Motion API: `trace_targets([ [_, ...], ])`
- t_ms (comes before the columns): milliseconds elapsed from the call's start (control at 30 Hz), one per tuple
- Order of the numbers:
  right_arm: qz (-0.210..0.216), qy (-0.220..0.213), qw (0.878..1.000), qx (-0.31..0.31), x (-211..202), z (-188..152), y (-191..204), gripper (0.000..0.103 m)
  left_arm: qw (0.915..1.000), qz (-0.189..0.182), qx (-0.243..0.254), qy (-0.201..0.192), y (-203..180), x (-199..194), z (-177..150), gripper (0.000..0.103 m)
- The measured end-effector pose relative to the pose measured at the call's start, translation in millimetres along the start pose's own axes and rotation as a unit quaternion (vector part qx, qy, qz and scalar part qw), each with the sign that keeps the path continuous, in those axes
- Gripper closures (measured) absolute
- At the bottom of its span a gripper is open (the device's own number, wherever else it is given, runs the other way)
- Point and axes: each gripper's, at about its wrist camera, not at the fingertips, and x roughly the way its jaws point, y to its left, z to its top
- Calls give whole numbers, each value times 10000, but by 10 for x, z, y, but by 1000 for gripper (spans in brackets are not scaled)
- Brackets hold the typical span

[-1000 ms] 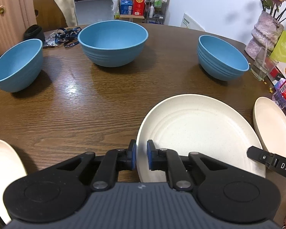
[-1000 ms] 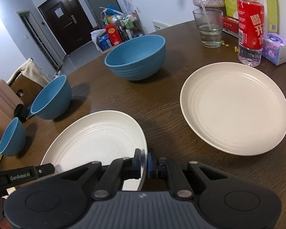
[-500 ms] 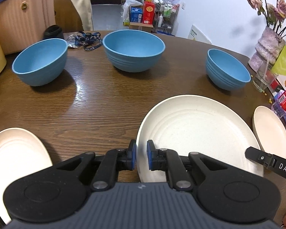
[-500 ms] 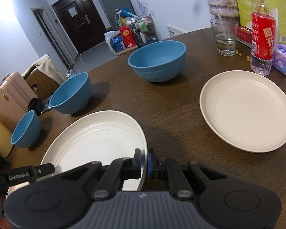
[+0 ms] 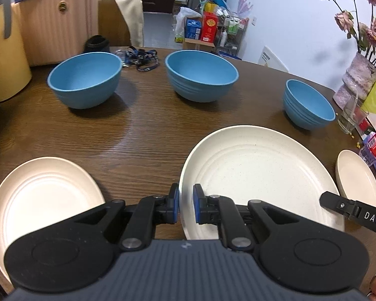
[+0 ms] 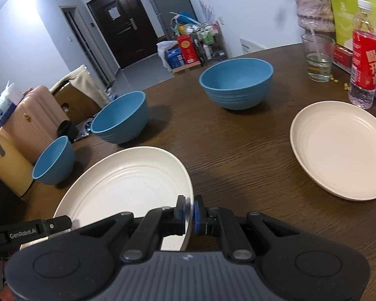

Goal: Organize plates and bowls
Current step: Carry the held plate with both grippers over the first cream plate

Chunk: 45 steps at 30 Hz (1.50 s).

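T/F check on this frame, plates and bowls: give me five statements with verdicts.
1. Both grippers clamp the same cream plate. True: the left gripper holds its left rim, the right gripper its right rim.
2. Three blue bowls stand on the table. True.
3. The bowls are nested. False: the left bowl, the middle bowl and the small bowl stand apart.
4. The held plate has food on it. False: it is empty.
5. Only one plate is in sight. False: a second plate and a third plate lie either side.
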Motion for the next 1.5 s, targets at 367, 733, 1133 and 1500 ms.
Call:
trace_targets([
  [367,295,115,9991,-290,52,-80,277,96,9991,266,-291,-126,319,-193,-134,91],
  [733,599,259,9959,-631,108,-199,658,96,9962,567,-641,-183,704,-361,-241,91],
  [1133,874,437,9906,-956,195,-305,1081,96,9911,863,-983,-230,1146,-502,-311,91],
  [1500,1051,603,9848,-1247,295,-396,1485,96,9855,1093,-1279,-211,1519,-575,-370,91],
])
